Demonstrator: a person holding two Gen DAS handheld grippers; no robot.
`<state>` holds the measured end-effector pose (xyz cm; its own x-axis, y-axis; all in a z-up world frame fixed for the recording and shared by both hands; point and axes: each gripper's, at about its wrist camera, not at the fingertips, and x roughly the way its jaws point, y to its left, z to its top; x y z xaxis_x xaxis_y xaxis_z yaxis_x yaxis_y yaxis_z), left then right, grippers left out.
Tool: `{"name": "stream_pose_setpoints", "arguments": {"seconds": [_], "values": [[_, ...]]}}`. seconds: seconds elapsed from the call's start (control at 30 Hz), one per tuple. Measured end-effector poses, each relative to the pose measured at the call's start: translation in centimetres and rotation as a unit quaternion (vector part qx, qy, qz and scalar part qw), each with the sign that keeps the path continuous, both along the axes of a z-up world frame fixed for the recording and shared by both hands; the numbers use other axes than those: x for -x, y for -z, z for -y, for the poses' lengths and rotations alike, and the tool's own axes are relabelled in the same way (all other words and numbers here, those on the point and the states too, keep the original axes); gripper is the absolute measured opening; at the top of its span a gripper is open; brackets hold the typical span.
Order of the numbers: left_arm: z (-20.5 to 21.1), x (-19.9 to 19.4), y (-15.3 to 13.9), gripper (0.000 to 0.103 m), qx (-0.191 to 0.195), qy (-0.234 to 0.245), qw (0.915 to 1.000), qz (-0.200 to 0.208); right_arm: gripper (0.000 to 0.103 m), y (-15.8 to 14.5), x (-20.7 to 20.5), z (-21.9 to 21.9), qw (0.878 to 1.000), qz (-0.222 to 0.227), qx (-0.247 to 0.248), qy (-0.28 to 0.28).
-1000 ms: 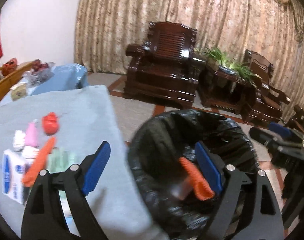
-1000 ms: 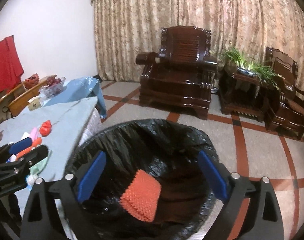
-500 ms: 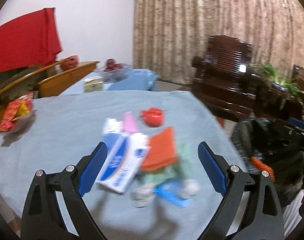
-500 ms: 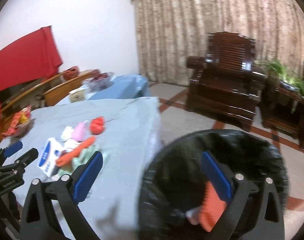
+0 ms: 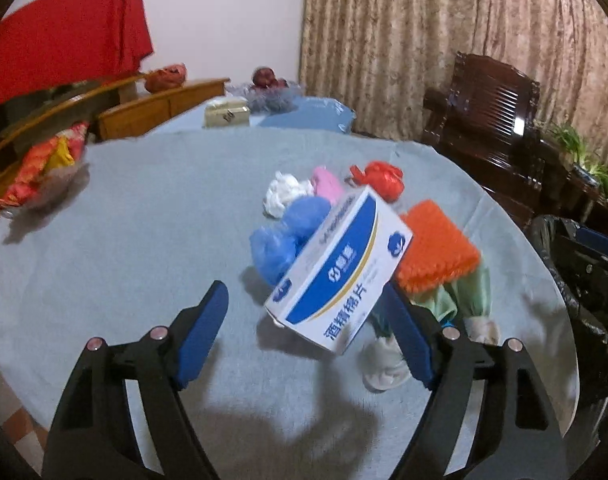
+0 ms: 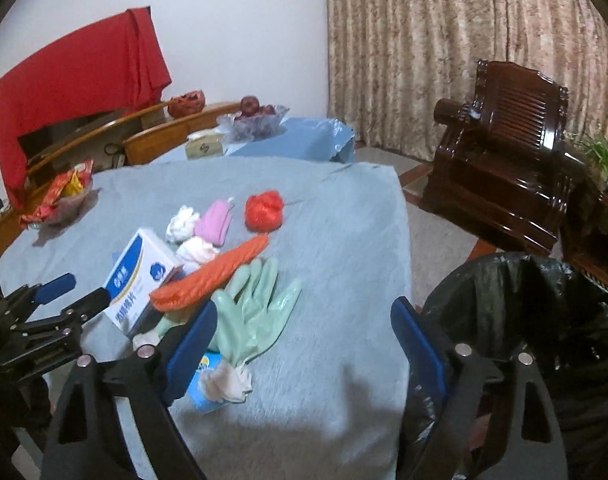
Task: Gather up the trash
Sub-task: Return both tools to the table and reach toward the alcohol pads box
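Both of your tools have swung away from the black-lined trash bin (image 6: 543,320) and now face the pile of litter on the grey-blue surface (image 5: 124,240). A second ago each one hung over the bin mouth, with an orange scrubbing pad already lying inside. That drop looks finished, and you are lining up the next pick.

Your left tool (image 5: 304,328) is spread wide and empty. It hovers low near the surface's near edge. A white-and-blue box (image 5: 335,268) sits tilted just ahead of its fingers, with its lower right end close to the right finger. I cannot tell if they touch. A crumpled blue bag (image 5: 288,232) lies against the box's far side. Further toward the far edge lie a white tissue wad (image 5: 282,194), a pink item (image 5: 327,186) and a red bag (image 5: 381,178).

A second orange scrubbing pad (image 5: 435,248) rests beside the box, on top of pale green gloves (image 6: 256,304).

Your right tool (image 6: 304,340) is also spread wide and empty. It hovers over the surface's right edge, with the gloves just beyond its left finger. The bin stands on the floor off that same edge, close to its right finger.

Judging by the pile, most of the trash remains to be collected.
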<state>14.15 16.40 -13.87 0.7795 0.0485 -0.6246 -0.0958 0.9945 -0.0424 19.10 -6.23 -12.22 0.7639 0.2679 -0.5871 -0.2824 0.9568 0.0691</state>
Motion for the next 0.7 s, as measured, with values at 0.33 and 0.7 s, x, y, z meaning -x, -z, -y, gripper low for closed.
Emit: {"name": "stream_pose_setpoints", "arguments": {"seconds": [0.33,0.7], "values": [[-0.3,-1.4,2.1,0.065,0.018,0.015,0.9996,-0.014,0.086,0.7,0.0,-0.3,1.0,-0.011,0.012,-0.001],[2.3,0.6,0.6,0.066,0.058,0.054,0.9968,-0.013,0.086,1.2,-0.1,0.0,1.0,-0.017,0.012,0.003]]}}
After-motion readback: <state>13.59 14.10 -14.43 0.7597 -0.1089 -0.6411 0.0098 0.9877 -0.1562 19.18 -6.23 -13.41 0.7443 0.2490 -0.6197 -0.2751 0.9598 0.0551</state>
